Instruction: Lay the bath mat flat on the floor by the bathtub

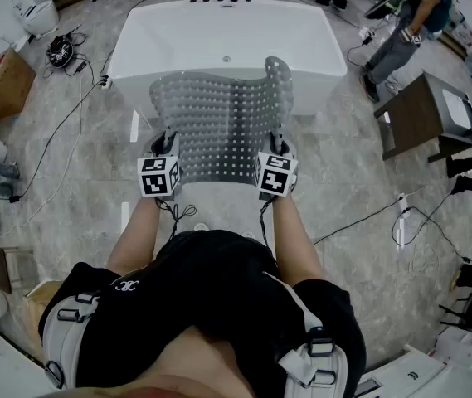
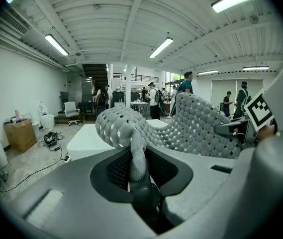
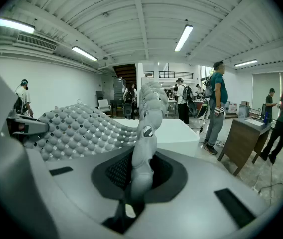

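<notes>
The left tongs [image 1: 164, 149] and the right tongs [image 1: 278, 149] each pinch a near edge of the holey gray bath mat [image 1: 219, 118], held up just ahead of them before the bathtub [image 1: 227, 36], so next it likely needs lowering flat onto the floor [image 1: 94, 139].

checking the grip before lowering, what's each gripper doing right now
left gripper: closed, holding the bath mat by its near left corner
right gripper: closed, holding its near right corner

Forearms [image 1: 136, 232] extended, left gripper [image 1: 167, 146] and right gripper [image 1: 279, 146] level, fingers [image 2: 112, 169] pinching the bath mat [image 1: 219, 127].
</notes>
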